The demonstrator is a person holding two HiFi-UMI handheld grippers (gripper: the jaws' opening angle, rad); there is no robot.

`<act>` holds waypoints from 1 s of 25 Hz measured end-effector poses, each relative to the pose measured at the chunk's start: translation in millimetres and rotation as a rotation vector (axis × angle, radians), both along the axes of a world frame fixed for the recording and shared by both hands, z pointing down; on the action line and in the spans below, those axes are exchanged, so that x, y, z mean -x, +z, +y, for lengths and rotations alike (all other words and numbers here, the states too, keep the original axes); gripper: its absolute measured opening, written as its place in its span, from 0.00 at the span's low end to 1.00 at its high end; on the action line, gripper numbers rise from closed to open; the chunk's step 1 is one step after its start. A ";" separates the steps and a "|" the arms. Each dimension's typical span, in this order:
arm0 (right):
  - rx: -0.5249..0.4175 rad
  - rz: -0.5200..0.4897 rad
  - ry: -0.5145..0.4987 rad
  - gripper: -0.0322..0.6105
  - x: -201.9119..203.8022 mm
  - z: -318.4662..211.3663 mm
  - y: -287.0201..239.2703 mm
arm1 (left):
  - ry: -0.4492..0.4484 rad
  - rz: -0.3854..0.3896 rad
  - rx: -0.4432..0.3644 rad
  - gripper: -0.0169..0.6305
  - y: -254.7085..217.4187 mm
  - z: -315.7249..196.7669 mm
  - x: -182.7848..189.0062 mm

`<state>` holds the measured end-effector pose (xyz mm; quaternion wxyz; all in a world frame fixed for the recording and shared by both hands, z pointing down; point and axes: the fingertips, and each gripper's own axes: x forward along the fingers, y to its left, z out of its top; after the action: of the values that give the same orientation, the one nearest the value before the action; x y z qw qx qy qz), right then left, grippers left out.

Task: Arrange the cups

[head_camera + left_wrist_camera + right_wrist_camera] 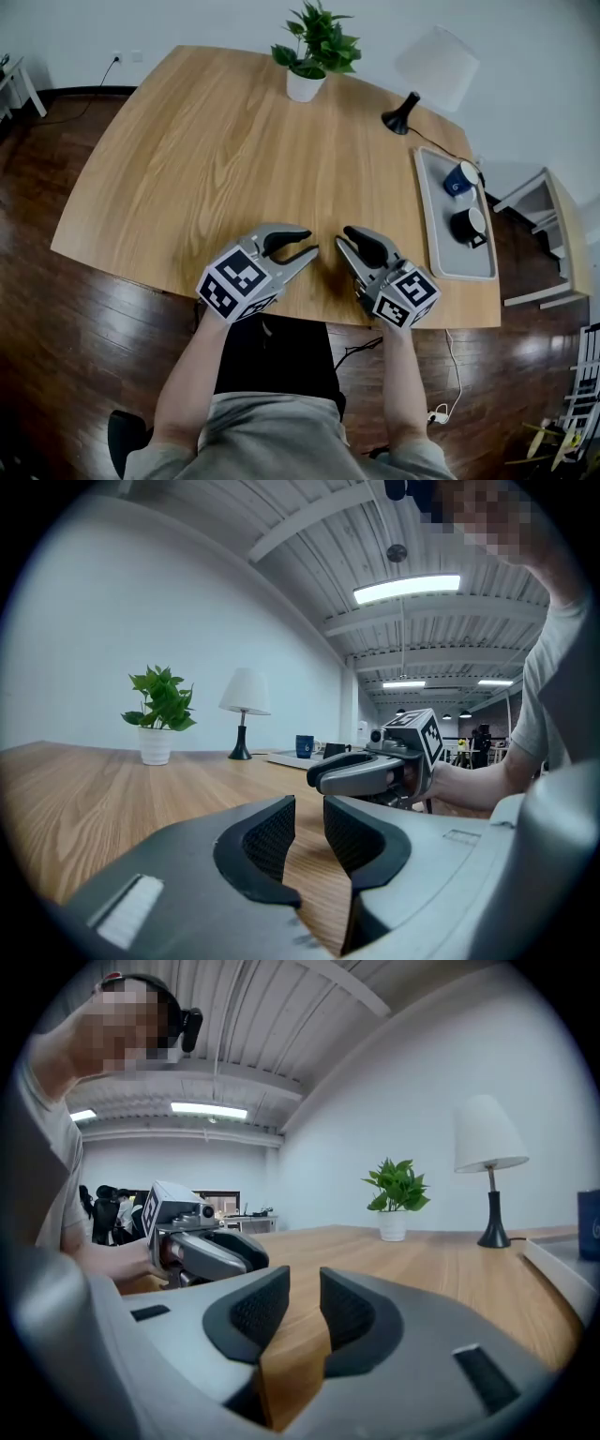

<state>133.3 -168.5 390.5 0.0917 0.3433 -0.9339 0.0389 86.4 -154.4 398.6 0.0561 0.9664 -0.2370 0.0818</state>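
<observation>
A blue cup point(459, 178) and a black cup point(468, 225) stand on a grey tray point(434, 216) at the table's right edge. Both show far off in the left gripper view, the blue cup point(304, 746) beside the black cup point(335, 750). My left gripper point(311, 241) and right gripper point(341, 234) hover low over the table's front edge, tips pointing at each other, a short way apart. Each gripper holds nothing. In its own view the left gripper point(309, 832) has only a narrow slit between its pads, and so does the right gripper point(305, 1302).
A potted plant point(314, 52) stands at the table's far edge and a black-footed lamp point(436, 66) at the back right. A white shelf unit point(553, 234) stands on the floor right of the tray. The wooden table point(216, 159) spreads ahead of the grippers.
</observation>
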 end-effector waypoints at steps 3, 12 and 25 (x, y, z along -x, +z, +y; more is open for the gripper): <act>0.006 -0.032 0.018 0.20 -2.0 0.0 -2.8 | -0.002 0.001 0.001 0.19 -1.0 0.7 1.4; 0.010 -0.028 0.047 0.20 -3.4 -1.9 -2.5 | -0.005 -0.002 0.007 0.19 -0.8 0.7 3.4; 0.010 -0.028 0.051 0.20 -3.7 -1.4 -1.7 | 0.021 -0.011 0.015 0.19 1.2 3.2 0.8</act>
<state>137.0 -169.9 388.8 0.0792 0.3661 -0.9258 0.0509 85.6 -151.2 399.9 0.0610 0.9679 -0.2268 0.0894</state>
